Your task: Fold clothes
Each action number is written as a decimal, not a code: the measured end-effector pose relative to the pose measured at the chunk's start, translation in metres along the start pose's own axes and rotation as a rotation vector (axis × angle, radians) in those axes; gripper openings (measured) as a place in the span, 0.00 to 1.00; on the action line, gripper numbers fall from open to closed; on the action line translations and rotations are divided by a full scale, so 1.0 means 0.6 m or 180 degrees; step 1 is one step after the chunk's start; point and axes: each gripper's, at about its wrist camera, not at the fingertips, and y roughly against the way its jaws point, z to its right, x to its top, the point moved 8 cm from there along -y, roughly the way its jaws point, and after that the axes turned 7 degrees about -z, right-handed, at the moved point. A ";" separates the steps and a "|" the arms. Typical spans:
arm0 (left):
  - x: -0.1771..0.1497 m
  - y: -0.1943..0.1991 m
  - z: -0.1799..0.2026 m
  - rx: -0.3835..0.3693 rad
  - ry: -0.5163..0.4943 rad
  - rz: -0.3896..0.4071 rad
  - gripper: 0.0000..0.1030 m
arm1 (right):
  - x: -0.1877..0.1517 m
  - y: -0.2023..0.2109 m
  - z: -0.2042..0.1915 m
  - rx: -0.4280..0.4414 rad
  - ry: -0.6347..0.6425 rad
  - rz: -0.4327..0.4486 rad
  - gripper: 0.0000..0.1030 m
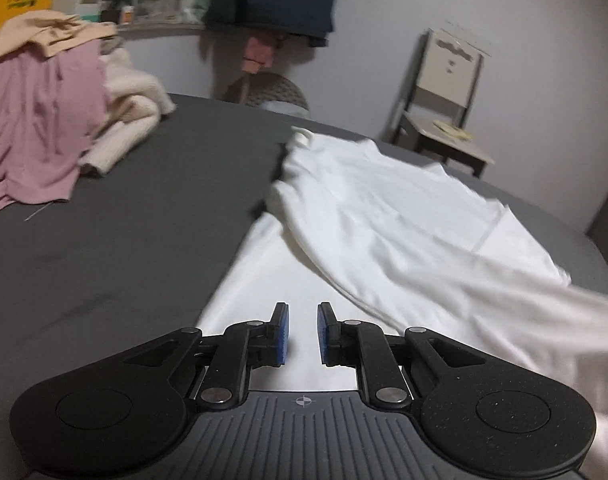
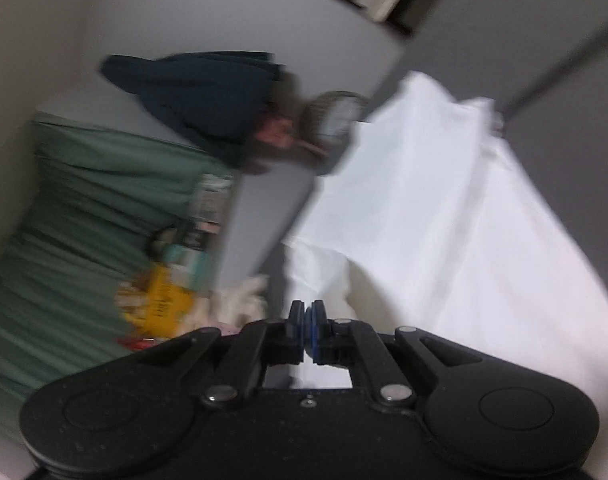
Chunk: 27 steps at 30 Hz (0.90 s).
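In the left wrist view, the left gripper (image 1: 303, 330) is seen at the bottom centre of the frame. Its two blue pads (image 1: 283, 334) stand apart with a narrow gap between them, and nothing is pinched there; only the flat cloth below is seen through the gap. The tool is therefore released. The white garment (image 1: 383, 216) is spread on the dark grey bed (image 1: 124, 220) and fills the centre and the right of the frame. One flat layer reaches down under the gripper, and a second layer is folded over it with a curved edge, running from the centre toward the lower right. In the upper left, a pile of clothes (image 1: 44, 120) in pink, beige and cream is lying on the bed, well apart from the white garment. A wooden chair (image 1: 443, 112) is standing by the wall in the upper right.

In the right wrist view, the picture is tilted and blurred. The right gripper (image 2: 307, 330) is seen at the bottom centre with its pads pressed together, so it is clenched. Whether an edge of cloth is caught between them cannot be told. The white garment (image 2: 443, 220) fills the right half of the frame and reaches down to the fingers. A green cloth (image 2: 84, 220) is seen on the left, and a dark jacket (image 2: 204, 96) is hanging in the upper centre.
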 end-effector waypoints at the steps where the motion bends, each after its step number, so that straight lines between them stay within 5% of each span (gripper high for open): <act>1: -0.002 -0.002 0.006 -0.0003 -0.0058 0.0005 0.14 | -0.008 -0.004 0.019 -0.0175 -0.0024 -0.0027 0.04; 3: 0.006 -0.014 0.012 0.0023 -0.0127 0.0050 0.14 | -0.019 -0.014 0.053 -0.0415 -0.0143 -0.0111 0.04; 8: 0.029 -0.028 0.002 0.0079 -0.0190 0.0099 0.14 | 0.012 0.035 0.026 0.0126 -0.0246 0.0175 0.04; 11: 0.042 -0.045 -0.003 0.0085 -0.0294 0.0127 0.14 | 0.034 0.072 0.027 -0.0041 -0.0177 0.0428 0.04; 19: 0.079 -0.112 0.012 0.0033 -0.0479 0.0180 0.14 | 0.008 -0.001 0.129 -0.1099 -0.0363 -0.0014 0.04; 22: 0.088 -0.134 0.016 0.0095 -0.0554 0.0169 0.14 | 0.016 0.004 0.137 -0.1564 -0.0245 0.0140 0.23; 23: 0.091 -0.138 0.016 0.0109 -0.0578 0.0164 0.14 | 0.023 0.011 0.134 -0.1763 -0.0151 0.0236 0.40; 24: 0.092 -0.141 0.018 0.0116 -0.0619 0.0172 0.14 | 0.031 0.015 0.119 -0.1877 0.0018 0.0340 0.46; 27: 0.096 -0.144 0.020 0.0193 -0.0768 0.0200 0.14 | 0.051 -0.016 0.037 -0.1729 0.0639 0.0254 0.46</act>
